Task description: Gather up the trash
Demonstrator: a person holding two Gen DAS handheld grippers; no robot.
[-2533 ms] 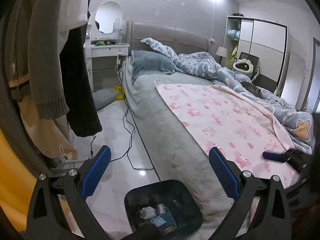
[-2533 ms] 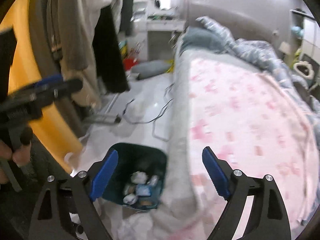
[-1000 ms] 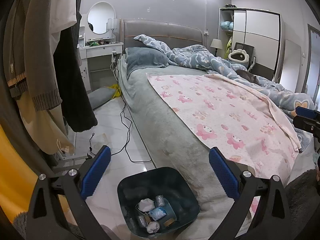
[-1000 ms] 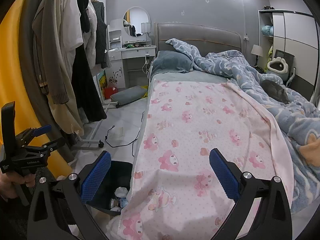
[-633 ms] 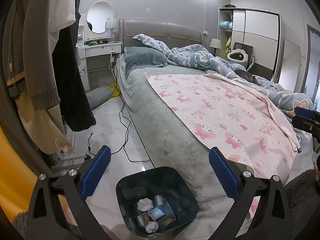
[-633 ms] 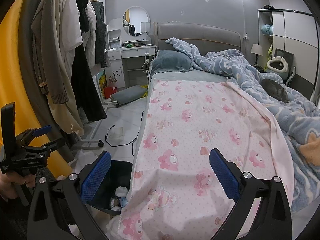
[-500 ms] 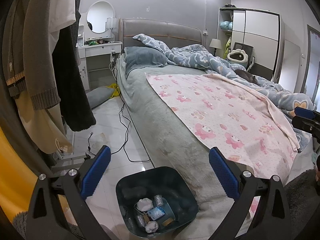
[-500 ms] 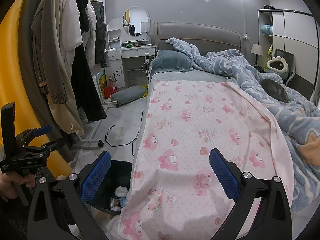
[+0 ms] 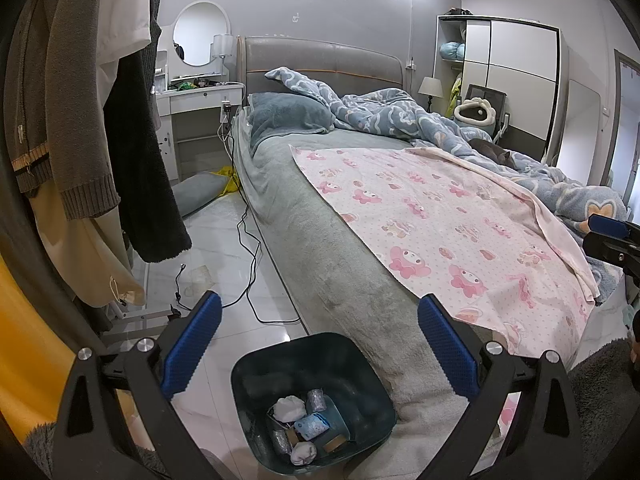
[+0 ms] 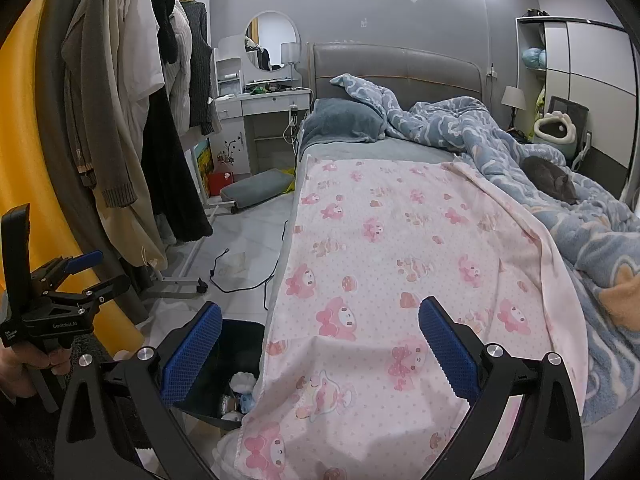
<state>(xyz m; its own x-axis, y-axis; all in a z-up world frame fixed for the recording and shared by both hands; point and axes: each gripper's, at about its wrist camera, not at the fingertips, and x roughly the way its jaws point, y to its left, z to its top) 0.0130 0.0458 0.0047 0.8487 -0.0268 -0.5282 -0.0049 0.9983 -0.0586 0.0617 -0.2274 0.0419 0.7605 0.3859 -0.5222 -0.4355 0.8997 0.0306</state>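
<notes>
While both grippers, left and right, are held wide and empty, nothing has shifted beside the bin; collection appears paused.

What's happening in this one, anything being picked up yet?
Not at this moment. A person stands at the foot of a bed with a handheld gripper in each hand. The left gripper hangs open above a dark bin on the floor that already holds crumpled tissues and wrappers. The right gripper is open too, over the pink blanket. Neither holds anything.
</notes>
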